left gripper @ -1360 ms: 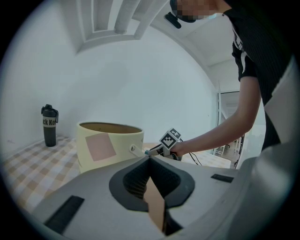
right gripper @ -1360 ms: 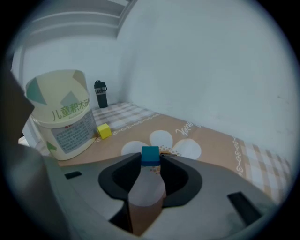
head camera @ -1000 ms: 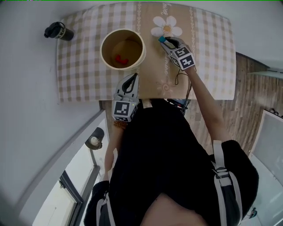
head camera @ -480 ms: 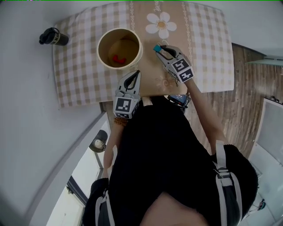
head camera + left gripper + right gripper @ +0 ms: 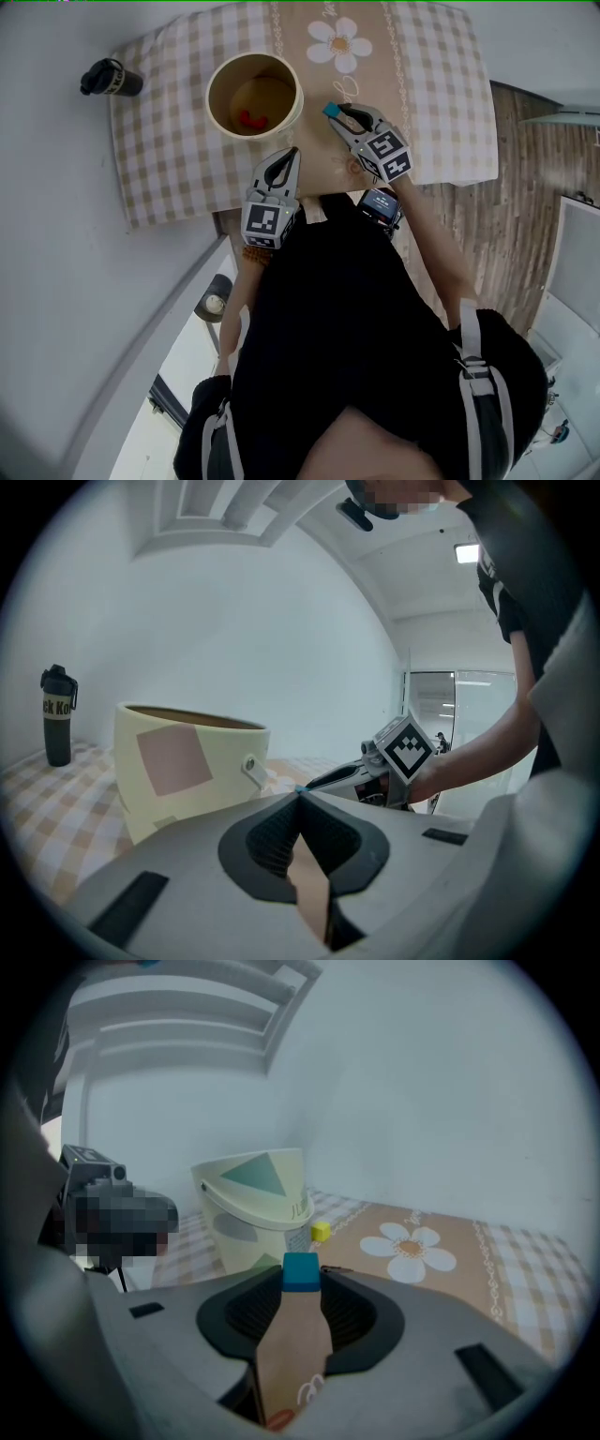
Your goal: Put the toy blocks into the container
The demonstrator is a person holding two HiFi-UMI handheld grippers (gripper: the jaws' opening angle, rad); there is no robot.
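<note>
Just right of the round cream plastic container (image 5: 212,97), right gripper (image 5: 339,114) clamps a small blue toy block (image 5: 301,1271), w/ left gripper (image 5: 300,797) closed & empty: prob. carry step, next needs lifting over rim, then release.

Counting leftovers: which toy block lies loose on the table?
The yellow block, on the cloth beside the container; the blue block sits in the right gripper, the red block inside the container.

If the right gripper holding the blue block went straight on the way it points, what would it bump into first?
Most likely the container's outer wall, near the edge where a small yellow block sits. Depth is unclear, so that block could come first.
</note>
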